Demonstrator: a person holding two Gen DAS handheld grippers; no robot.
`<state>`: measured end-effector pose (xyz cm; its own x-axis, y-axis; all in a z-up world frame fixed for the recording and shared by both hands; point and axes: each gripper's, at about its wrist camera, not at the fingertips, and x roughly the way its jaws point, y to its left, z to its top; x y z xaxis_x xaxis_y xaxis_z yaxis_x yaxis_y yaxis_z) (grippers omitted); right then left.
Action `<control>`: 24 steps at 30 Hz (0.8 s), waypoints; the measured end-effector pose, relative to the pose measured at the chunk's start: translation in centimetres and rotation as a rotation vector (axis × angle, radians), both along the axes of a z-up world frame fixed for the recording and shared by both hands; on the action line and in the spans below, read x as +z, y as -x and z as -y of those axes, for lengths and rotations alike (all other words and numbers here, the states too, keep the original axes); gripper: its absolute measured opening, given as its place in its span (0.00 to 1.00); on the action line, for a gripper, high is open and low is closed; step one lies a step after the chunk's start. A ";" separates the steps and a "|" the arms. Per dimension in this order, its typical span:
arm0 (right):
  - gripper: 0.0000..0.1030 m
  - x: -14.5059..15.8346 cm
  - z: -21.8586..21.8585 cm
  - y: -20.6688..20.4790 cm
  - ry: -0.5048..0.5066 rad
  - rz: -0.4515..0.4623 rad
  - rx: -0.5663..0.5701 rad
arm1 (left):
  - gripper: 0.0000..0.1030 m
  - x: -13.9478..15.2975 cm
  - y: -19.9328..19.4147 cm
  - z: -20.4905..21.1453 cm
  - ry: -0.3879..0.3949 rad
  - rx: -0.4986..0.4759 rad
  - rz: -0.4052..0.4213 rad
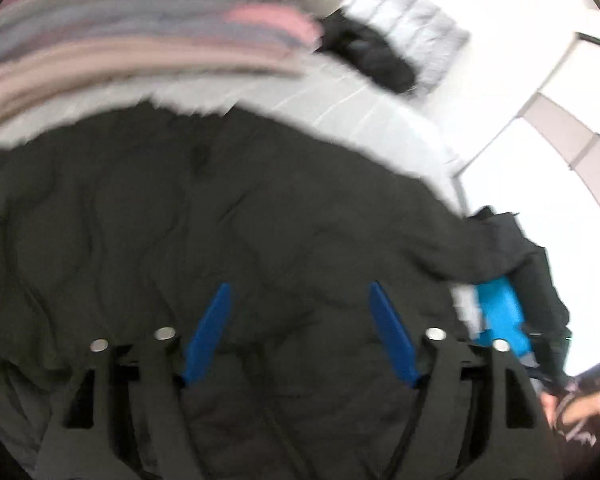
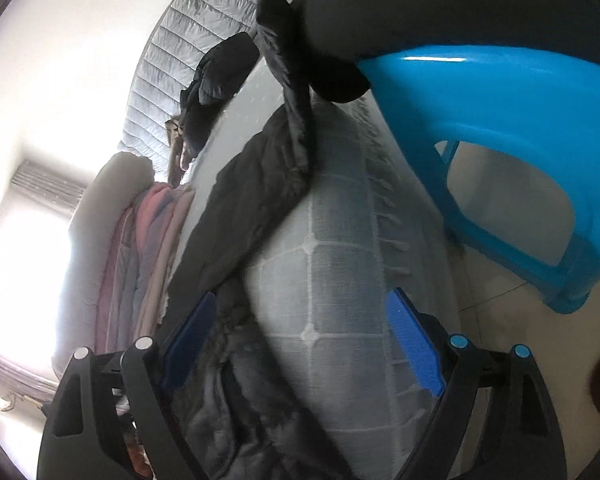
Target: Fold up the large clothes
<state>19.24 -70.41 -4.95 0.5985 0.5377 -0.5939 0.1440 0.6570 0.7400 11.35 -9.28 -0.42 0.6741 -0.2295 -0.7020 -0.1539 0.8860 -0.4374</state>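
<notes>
Left gripper spread, dark coat beneath

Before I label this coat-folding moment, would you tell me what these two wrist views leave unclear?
- Left wrist view: the folded pink and grey bedding is smeared by motion blur, so its layers cannot be counted.
- Left wrist view: the dark coat runs past the frame's lower-left edge; its hem is cut off.
- Right wrist view: the blue plastic stool hides part of the garment draped over it.
</notes>
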 end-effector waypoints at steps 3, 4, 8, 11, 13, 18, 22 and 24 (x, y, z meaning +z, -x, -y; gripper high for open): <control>0.81 1.2 -2.2 -0.2 0.025 0.055 0.059 | 0.76 2.8 2.2 -1.9 0.053 0.015 0.087; 0.81 2.0 -3.8 -0.5 0.049 0.075 0.090 | 0.78 3.3 2.9 -2.6 0.067 0.034 0.102; 0.81 6.0 -16.4 -2.3 0.141 0.172 0.420 | 0.86 2.6 5.3 -9.6 0.065 0.240 0.124; 0.81 7.5 -28.4 -3.1 0.074 0.223 0.734 | 0.86 -1.9 7.5 -16.0 0.208 0.427 0.041; 0.81 6.6 -34.9 -4.0 -0.018 0.192 0.882 | 0.86 -5.1 9.4 -19.0 0.292 0.529 -0.005; 0.81 -1.6 -45.0 -7.7 0.020 -0.082 0.950 | 0.86 -7.6 11.3 -20.2 0.324 0.543 -0.003; 0.81 -2.8 -43.6 -8.5 0.027 -0.109 0.873 | 0.86 -5.8 11.4 -19.3 0.285 0.514 -0.045; 0.81 -0.3 -40.3 -7.0 0.004 -0.022 0.883 | 0.86 -4.3 12.2 -18.1 0.264 0.474 -0.025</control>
